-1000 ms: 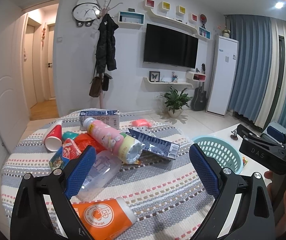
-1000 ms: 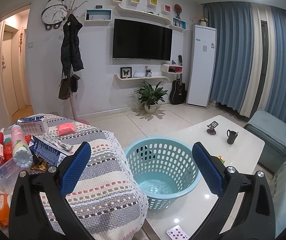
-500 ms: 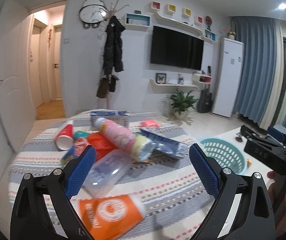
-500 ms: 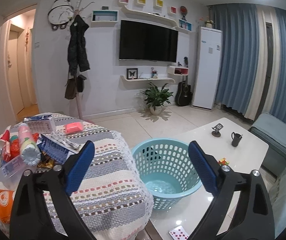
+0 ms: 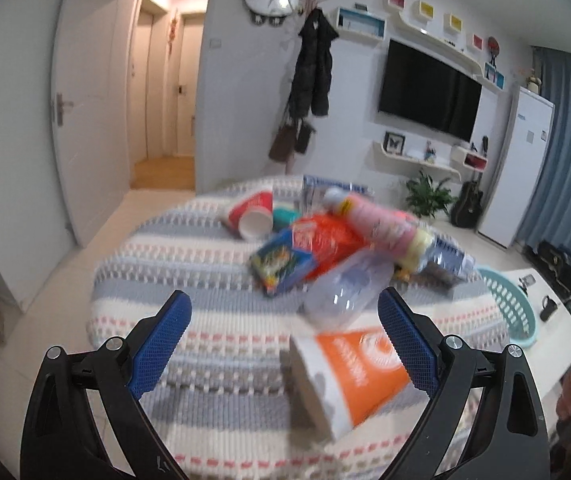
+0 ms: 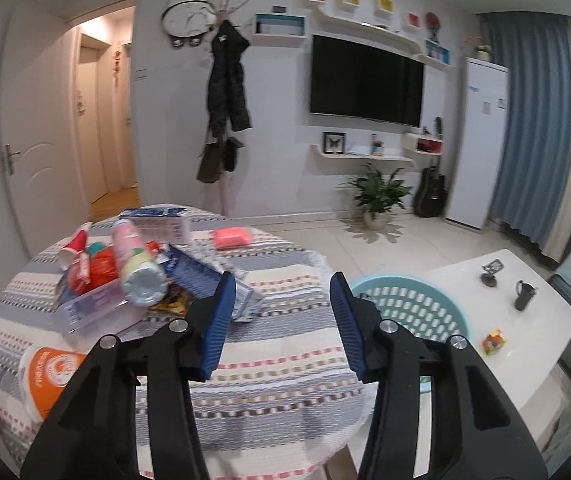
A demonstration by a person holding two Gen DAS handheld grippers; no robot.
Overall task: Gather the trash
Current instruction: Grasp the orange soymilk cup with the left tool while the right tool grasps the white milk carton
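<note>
A pile of trash lies on the round striped table [image 5: 205, 280]: an orange paper cup [image 5: 349, 372] on its side nearest me, a clear plastic bottle [image 5: 345, 292], a pink bottle [image 5: 381, 224], a red cup [image 5: 251, 216] and cartons. My left gripper [image 5: 281, 344] is open above the table, with the orange cup next to its right finger. My right gripper [image 6: 281, 320] is open and empty over the table's right part, between the pile [image 6: 125, 276] and the teal basket [image 6: 413, 312]. The orange cup [image 6: 49, 376] shows at lower left there.
The teal basket [image 5: 513, 312] stands on a white low table [image 6: 525, 340] to the right, with a black mug [image 6: 523, 296], a small stand and a coloured toy. A pink block [image 6: 231, 238] lies at the table's far side.
Both grippers have swung left. The left one now looks down on the pile with the orange cup by its right finger. The right gripper's jaws have narrowed and moved over the table.
</note>
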